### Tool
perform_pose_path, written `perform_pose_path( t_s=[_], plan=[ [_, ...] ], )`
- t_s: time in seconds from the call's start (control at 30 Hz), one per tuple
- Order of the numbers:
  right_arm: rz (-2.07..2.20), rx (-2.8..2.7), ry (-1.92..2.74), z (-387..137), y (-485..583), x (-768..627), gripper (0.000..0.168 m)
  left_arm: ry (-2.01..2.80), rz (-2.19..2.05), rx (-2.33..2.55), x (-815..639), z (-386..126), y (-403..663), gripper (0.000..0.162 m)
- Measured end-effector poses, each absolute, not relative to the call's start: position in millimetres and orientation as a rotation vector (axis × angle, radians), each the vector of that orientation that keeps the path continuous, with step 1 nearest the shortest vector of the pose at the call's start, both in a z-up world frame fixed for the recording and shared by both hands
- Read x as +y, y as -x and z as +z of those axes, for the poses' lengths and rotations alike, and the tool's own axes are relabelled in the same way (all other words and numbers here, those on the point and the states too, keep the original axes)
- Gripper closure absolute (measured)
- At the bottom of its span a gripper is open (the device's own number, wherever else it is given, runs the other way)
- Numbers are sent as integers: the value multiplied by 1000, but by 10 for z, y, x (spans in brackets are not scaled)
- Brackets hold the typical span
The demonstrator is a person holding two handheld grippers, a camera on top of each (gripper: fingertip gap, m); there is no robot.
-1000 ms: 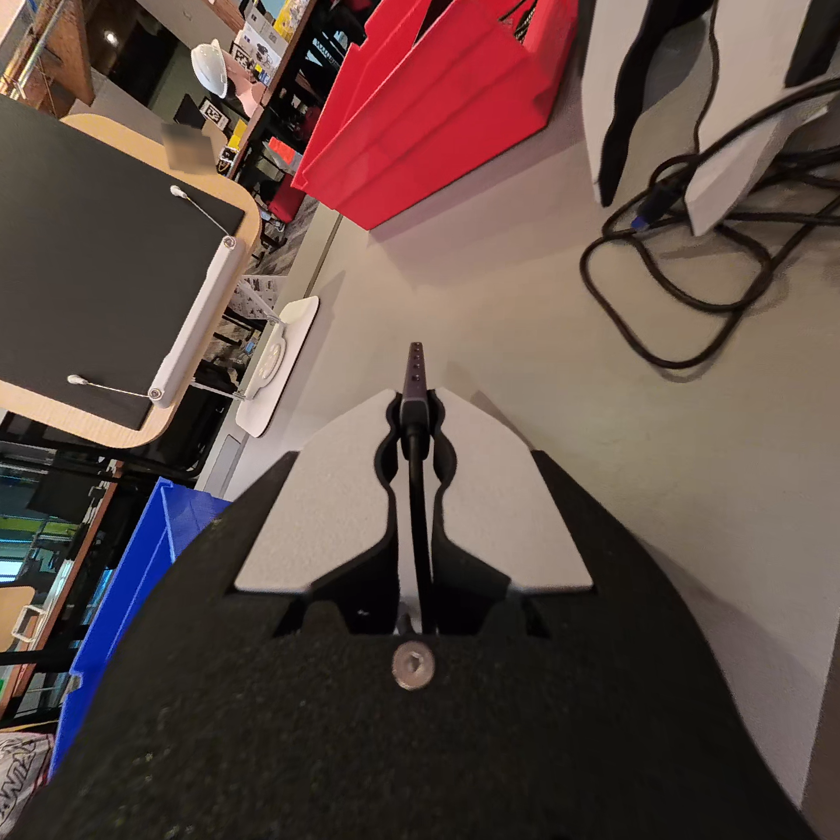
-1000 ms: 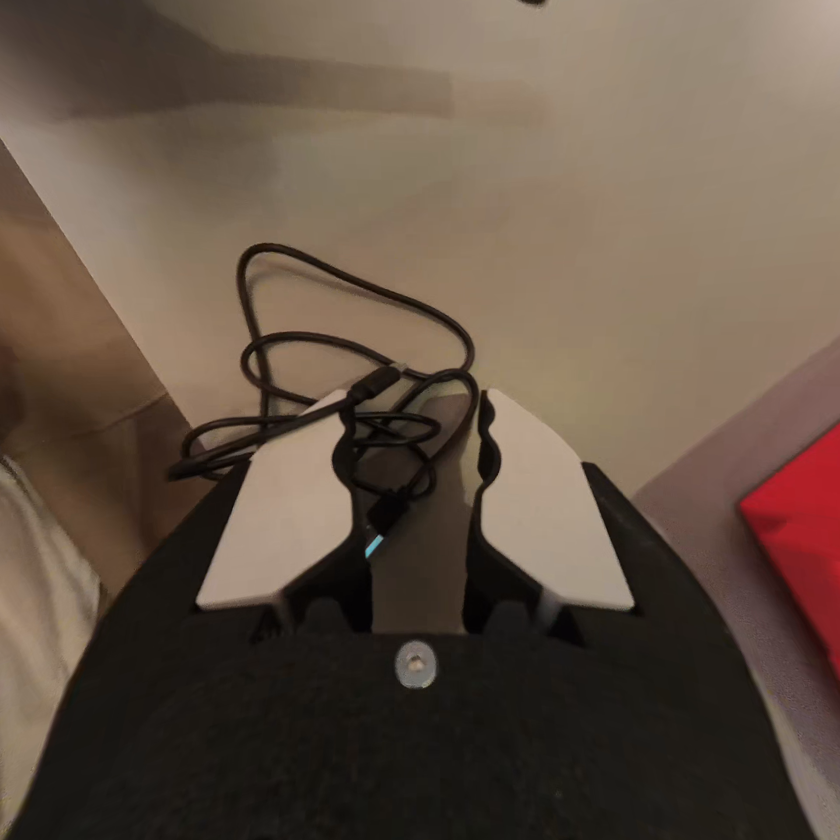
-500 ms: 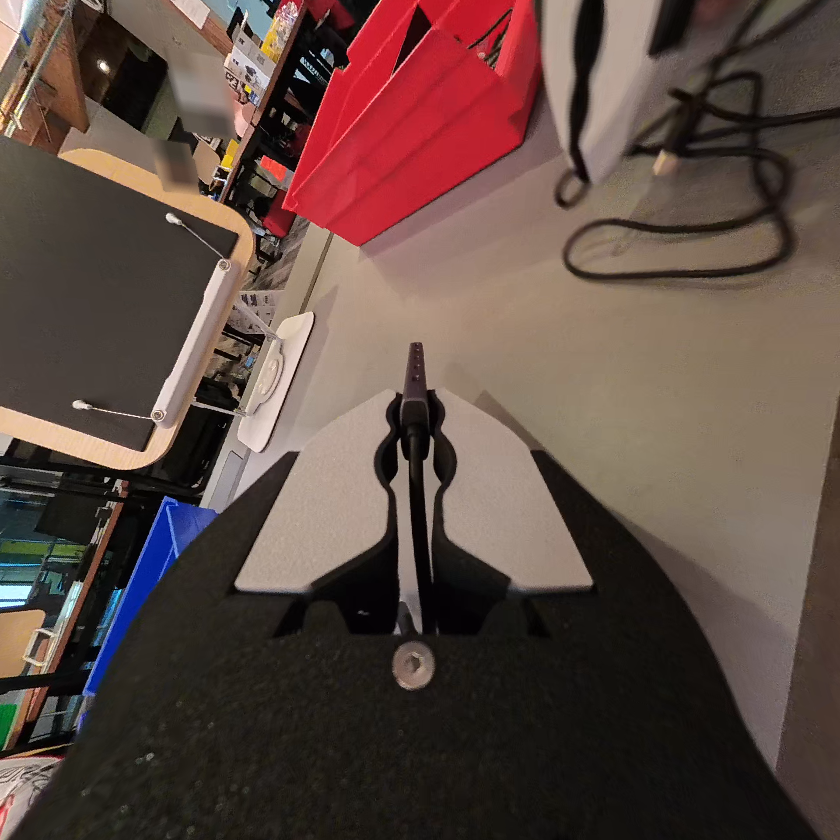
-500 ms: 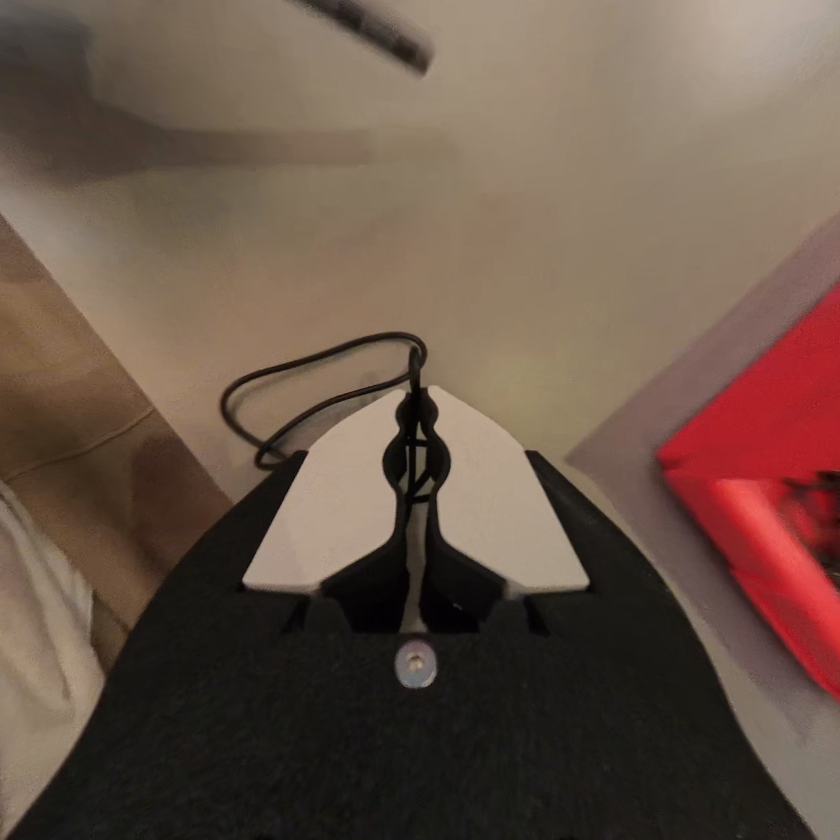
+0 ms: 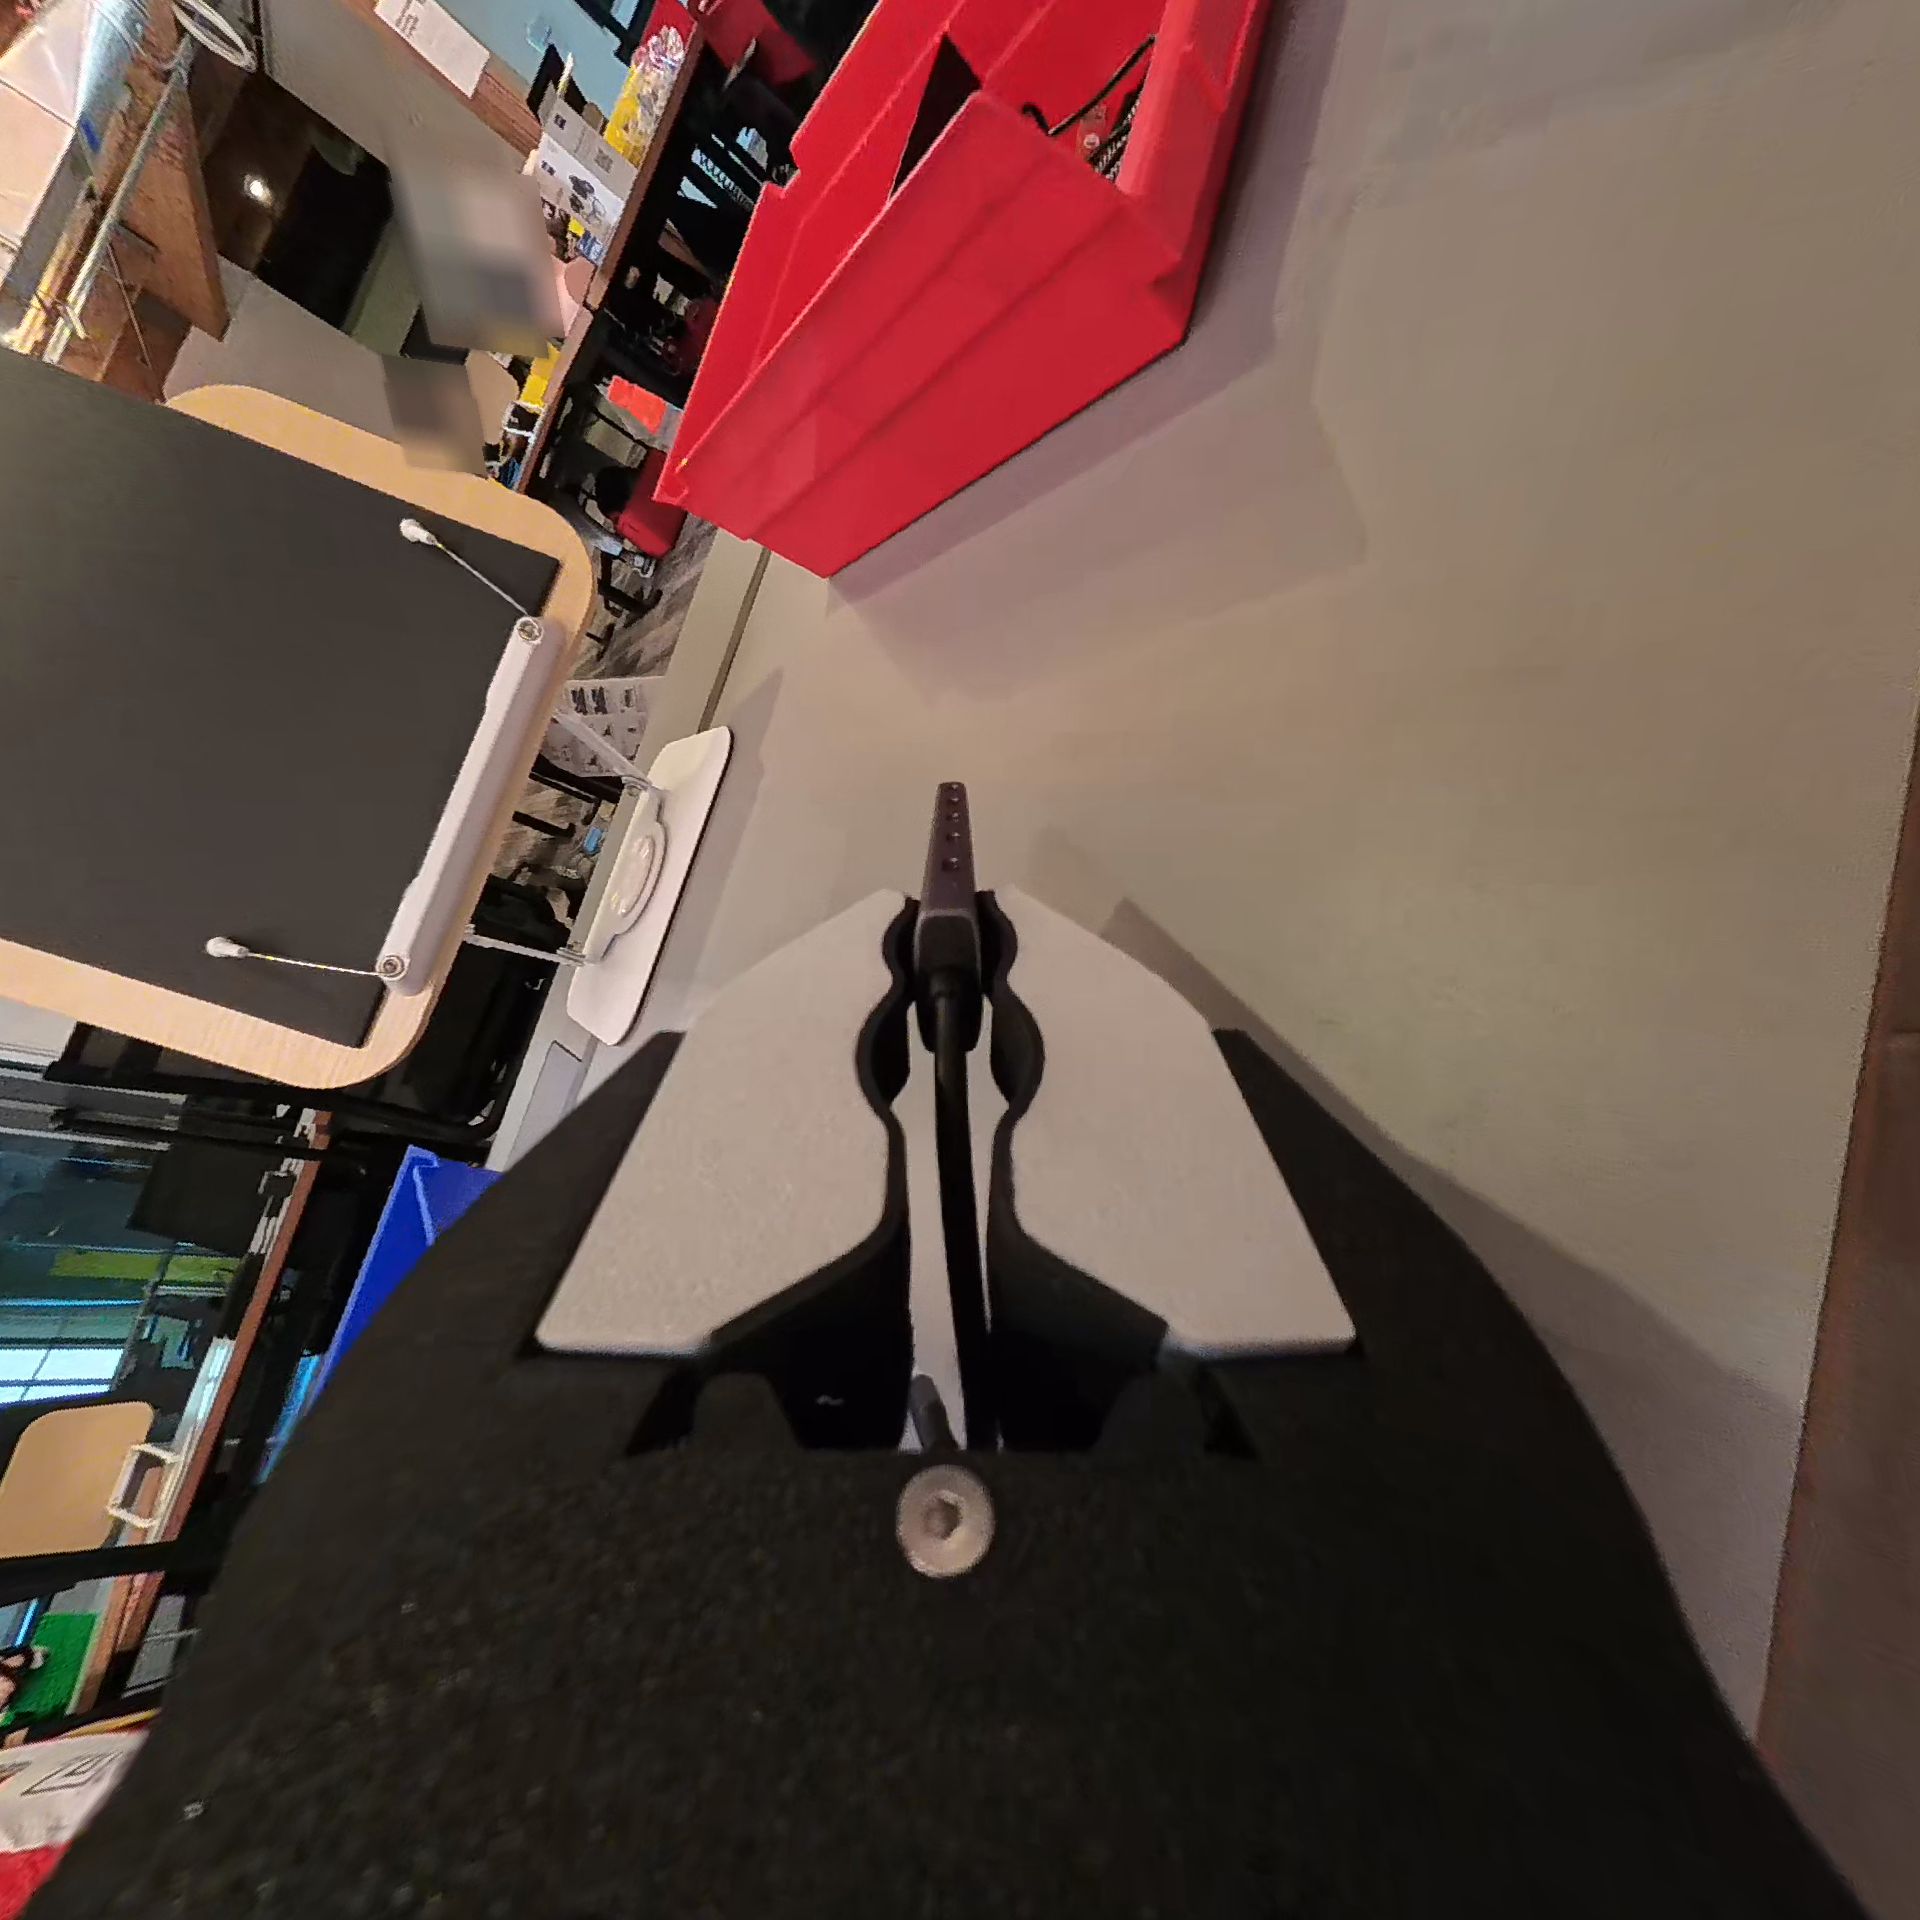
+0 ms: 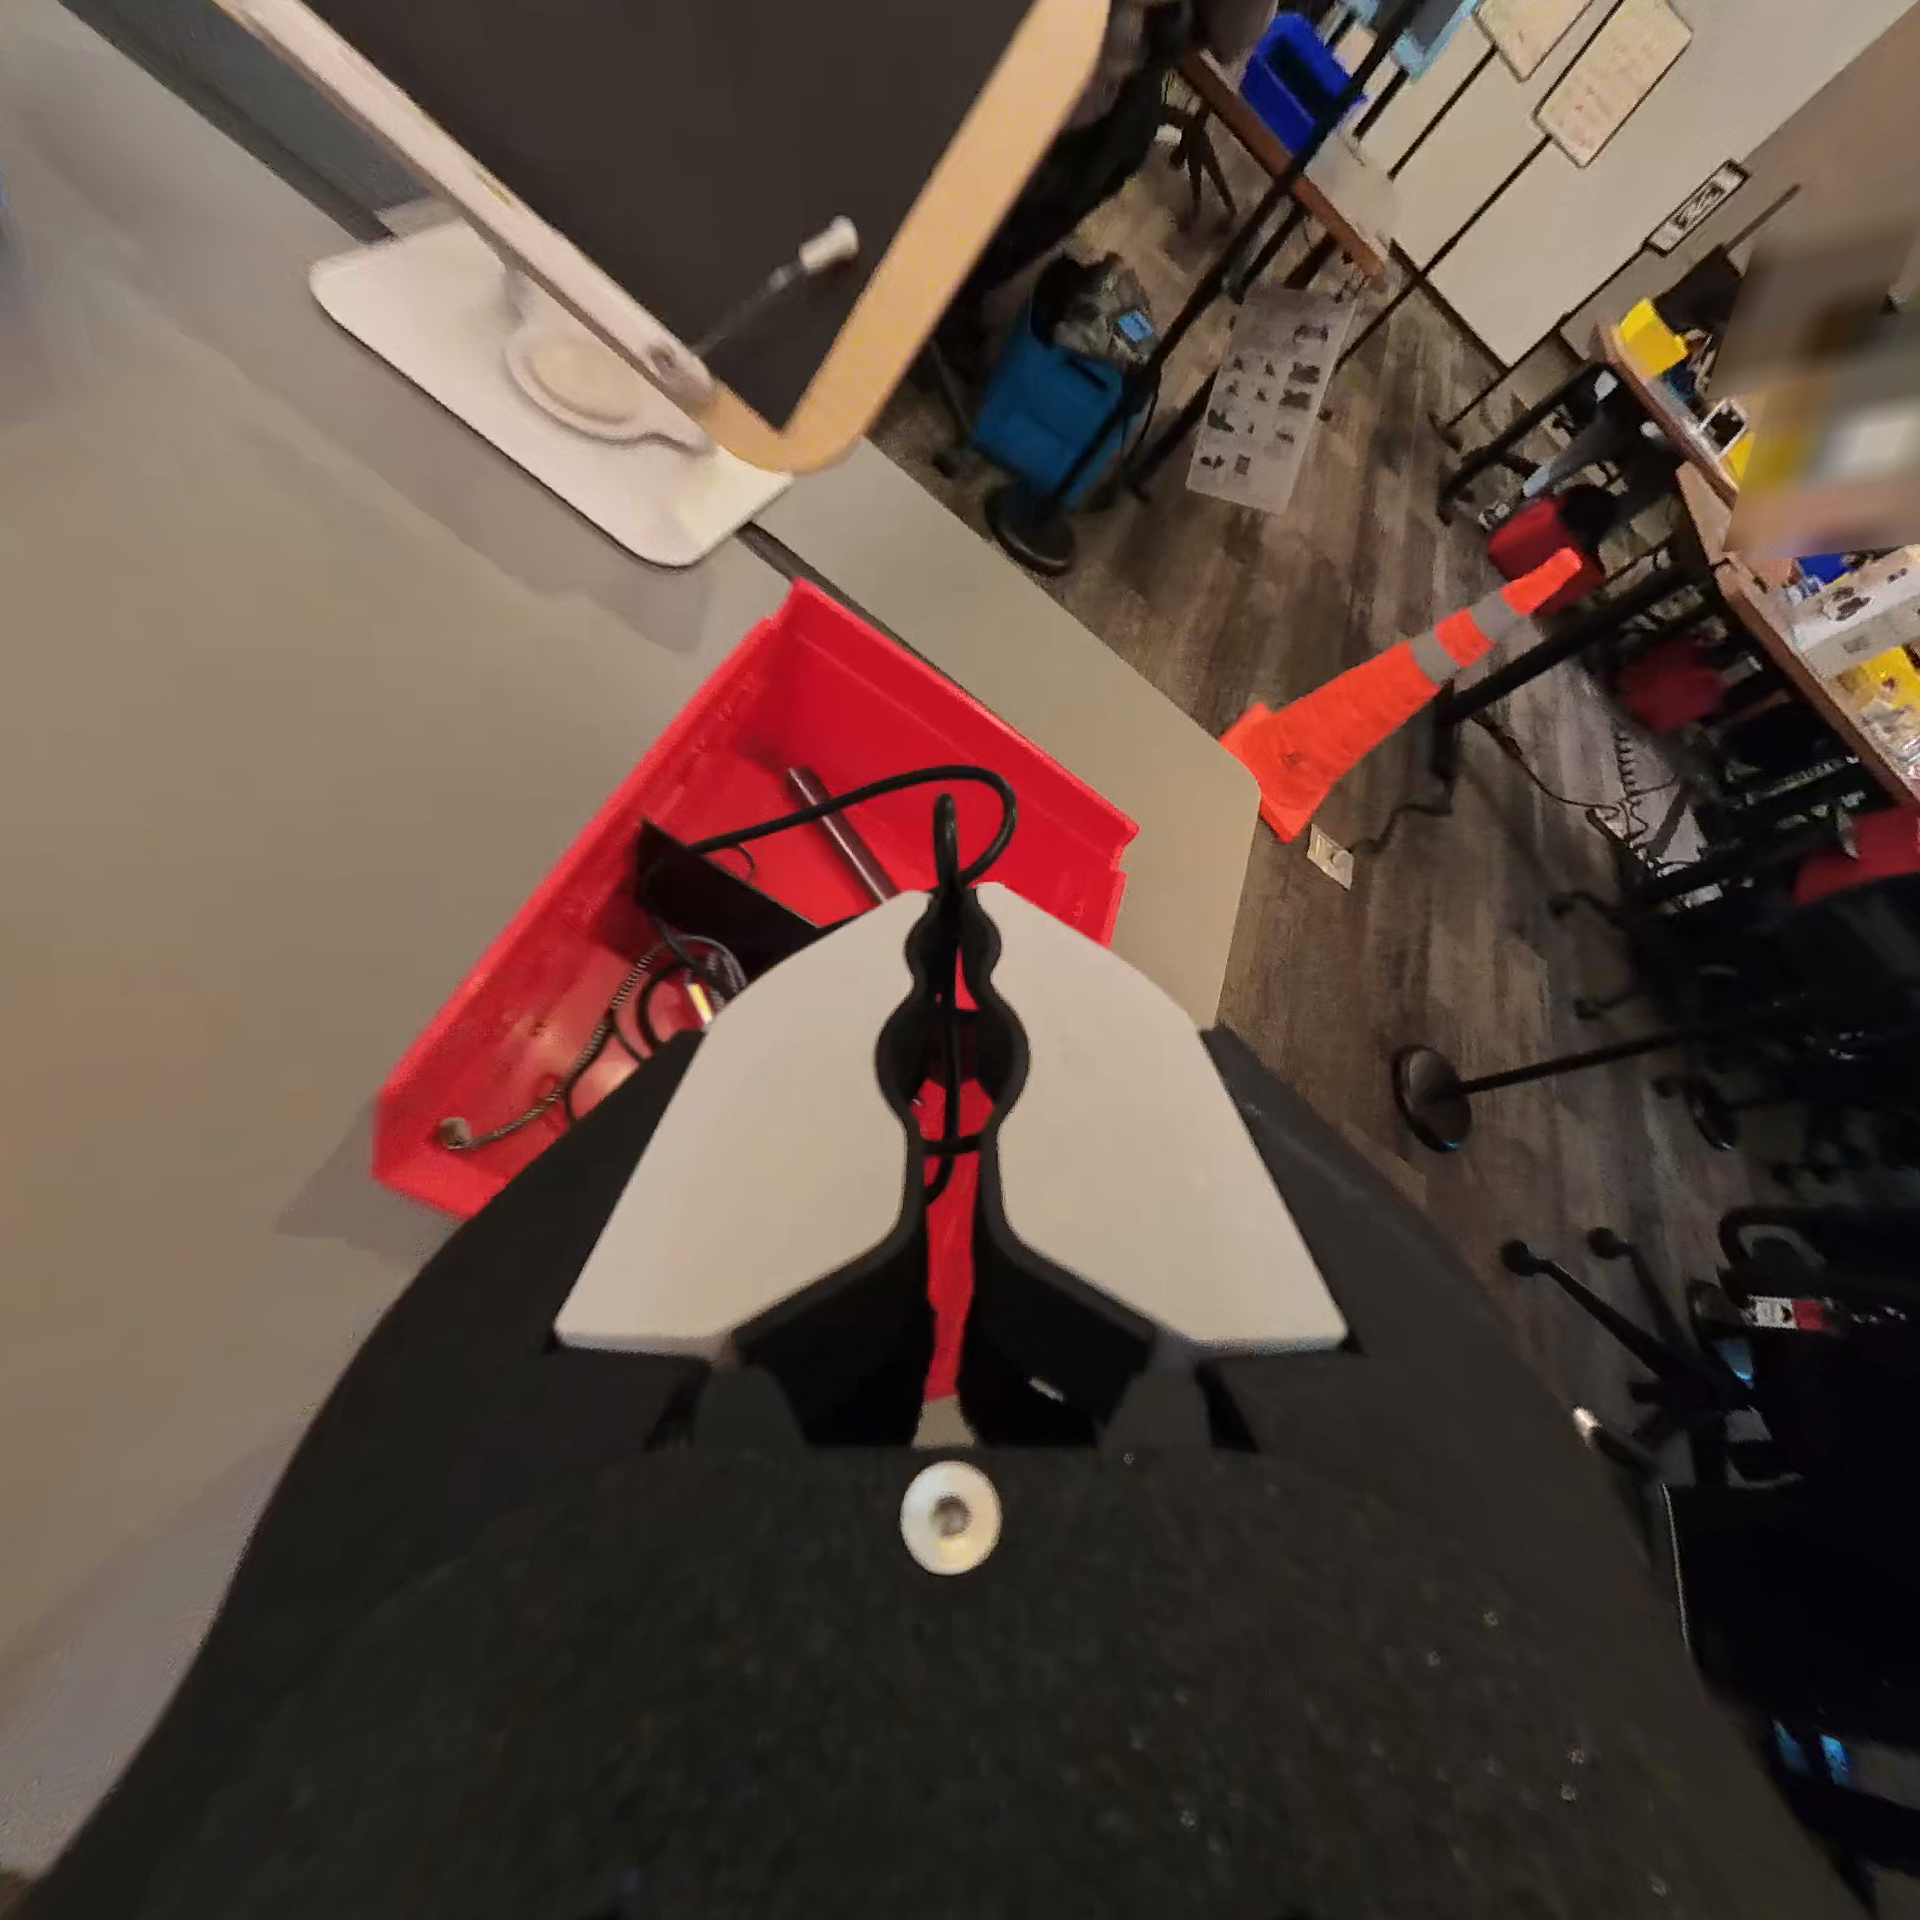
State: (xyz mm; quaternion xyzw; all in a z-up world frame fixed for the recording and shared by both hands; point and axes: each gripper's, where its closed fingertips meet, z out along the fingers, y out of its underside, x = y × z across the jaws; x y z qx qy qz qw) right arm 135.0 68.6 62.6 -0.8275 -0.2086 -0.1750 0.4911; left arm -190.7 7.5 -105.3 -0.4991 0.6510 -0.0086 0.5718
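Note:
My left gripper [image 5: 948,904] is shut on a slim dark adapter [image 5: 952,842] that sticks out past the fingertips. The adapter's black lead [image 5: 954,1143] runs back between the fingers. I hold it above the grey table [image 5: 1455,727]. A red bin [image 5: 935,312] stands farther ahead. My right gripper [image 6: 948,899] is shut on a thin black cable [image 6: 997,800], whose loop rises past the fingertips. It hangs over the open red bin [image 6: 831,686], which holds a black block [image 6: 717,894], a metal rod [image 6: 831,821] and a braided cable [image 6: 582,1060].
A dark board with a wooden rim [image 5: 260,727] stands on a white base [image 5: 655,873] at the table's edge; the base also shows in the right wrist view [image 6: 540,395]. A blue bin [image 5: 405,1226] is below the table. An orange cone [image 6: 1382,696] stands on the floor beyond the table edge. Left tips to right tips: about 35 cm.
My right gripper shut on the black cable, lifted it off the table and swung over the red bin. It left the left wrist view. My left gripper kept its hold and barely moved.

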Motion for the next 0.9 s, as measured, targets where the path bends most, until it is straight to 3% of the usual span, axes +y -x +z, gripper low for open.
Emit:
perform_pose_path(
  t_s=[0.3, 0.47, 0.63, 0.73, 0.8, 0.9],
  plan=[
    [-685, -782, 2439, -1156, -1987, 1164, 165, 1177, -17, 1529, 61, -1054, 1927, 152],
    [-699, -770, 2674, -1660, -2120, 1124, 164, 1180, -21, 1546, 48, -1095, 1912, 152],
    [-720, -567, 2571, -1144, -2132, 1102, 136, 1202, -45, 1521, 78, -1072, 1949, 152],
    [-685, -492, 2400, -567, -1952, 937, 132, 1225, -93, 1488, 104, -1027, 1976, 152],
    [-416, -495, 2312, -383, -1523, 786, 132, 1251, -171, 1451, 106, -973, 1983, 152],
    [333, -644, 2078, -323, -322, 449, 133, 1315, -466, 1361, 49, -828, 1967, 152]
  ],
)
